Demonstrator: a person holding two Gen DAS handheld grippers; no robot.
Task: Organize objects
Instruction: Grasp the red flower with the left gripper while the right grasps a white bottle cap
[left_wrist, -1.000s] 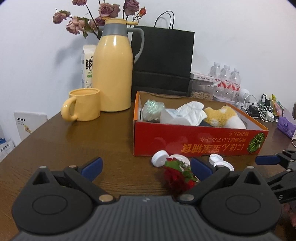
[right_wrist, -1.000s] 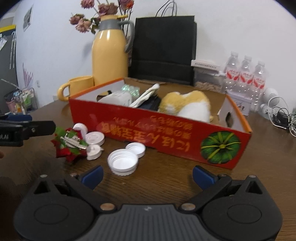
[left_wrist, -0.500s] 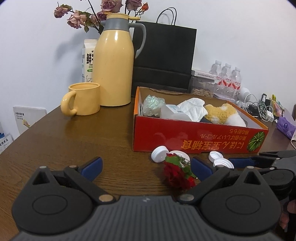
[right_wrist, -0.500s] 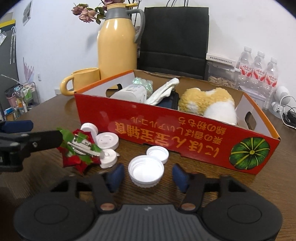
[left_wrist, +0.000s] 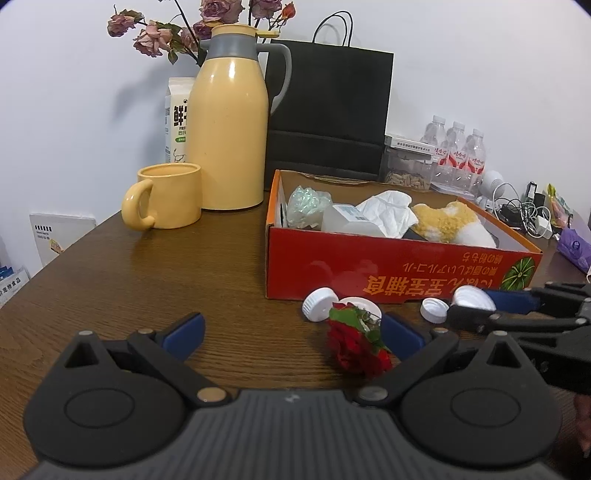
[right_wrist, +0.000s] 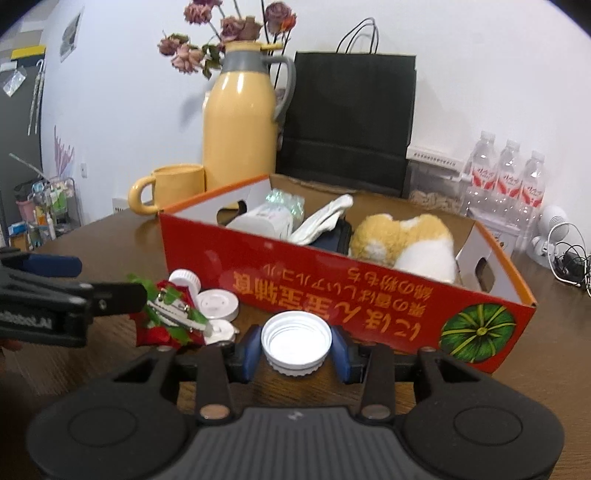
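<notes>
beside the glossy red cardboard box, right fingers closing on round ribbed white cap, left fingers spread

Right tongs closing — left wide

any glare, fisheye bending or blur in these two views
Left wrist view: glare streaks on the yellow thermos, sheen on the table, dark corners and bent edges from the fisheye, sharp overall. Right wrist view: the same bending, the black bag leans, slightly soft; the white cap between the closing right gripper pads looks bright.
</notes>
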